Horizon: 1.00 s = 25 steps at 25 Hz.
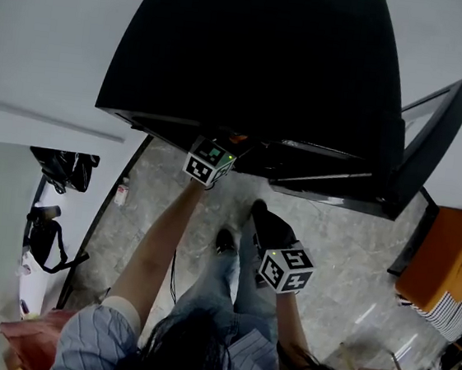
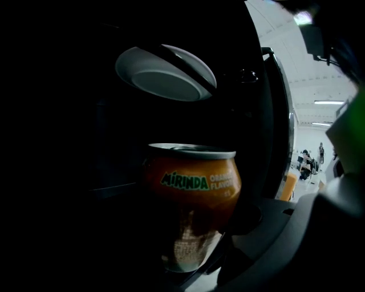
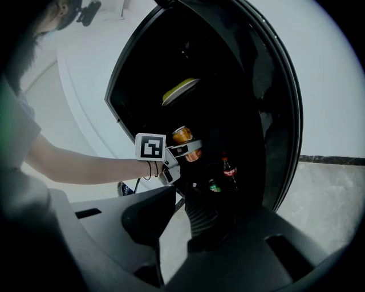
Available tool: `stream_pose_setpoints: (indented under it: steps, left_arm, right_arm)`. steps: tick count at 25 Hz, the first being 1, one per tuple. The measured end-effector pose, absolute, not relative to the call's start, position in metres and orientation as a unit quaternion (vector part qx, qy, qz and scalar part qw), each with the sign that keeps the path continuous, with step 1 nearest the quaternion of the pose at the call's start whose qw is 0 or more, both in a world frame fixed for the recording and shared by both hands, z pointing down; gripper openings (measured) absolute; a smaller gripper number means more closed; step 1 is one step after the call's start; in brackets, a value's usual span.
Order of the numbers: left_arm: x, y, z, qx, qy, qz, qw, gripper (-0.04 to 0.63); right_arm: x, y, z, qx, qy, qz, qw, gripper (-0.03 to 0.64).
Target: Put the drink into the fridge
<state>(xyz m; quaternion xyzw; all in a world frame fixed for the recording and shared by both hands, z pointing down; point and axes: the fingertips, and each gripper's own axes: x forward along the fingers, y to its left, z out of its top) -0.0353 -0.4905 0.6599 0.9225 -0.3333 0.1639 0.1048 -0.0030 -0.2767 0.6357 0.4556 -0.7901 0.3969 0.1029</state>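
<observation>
A black fridge (image 1: 254,58) is seen standing with its door (image 1: 431,136) swung wide to the right, so that the front of the dark interior is left open. A stretch of grey stone floor (image 1: 330,258) is left bare in front of it. The left gripper (image 3: 183,150) is reached into the cavity at mid height, and its jaws are clenched on an orange Mirinda can (image 2: 191,188), which is held upright inside the fridge. Only the right-hand jaw can be made out beside the can in the left gripper view; the other is lost in the darkness. A pale plate (image 2: 165,74) is seen tilted above the can and apart from it. The right gripper (image 3: 197,225) is held low, outside the fridge and near the person's legs, with its jaws brought together on nothing. Below the can, a cola bottle (image 3: 229,169) and a green-topped bottle (image 3: 214,185) are stood near the bottom of the fridge. The shelves and inner walls cannot be told apart in the gloom.
</observation>
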Motion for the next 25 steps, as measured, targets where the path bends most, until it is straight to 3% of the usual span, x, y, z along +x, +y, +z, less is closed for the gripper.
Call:
stream_pose_setpoints:
  steps: [16,25]
  left_arm:
    - [-0.033,-0.537,0.672,0.91,-0.324,0.217,0.138,0.356]
    - [-0.044,-0.532,0.664,0.9,-0.352,0.179,0.187,0.364]
  right_arm:
    - [0.003,-0.267,0.636,0.465,-0.784,0.398,0.105,0.058]
    - [0.001,-0.261,0.639,0.466,-0.783,0.398,0.105,0.058]
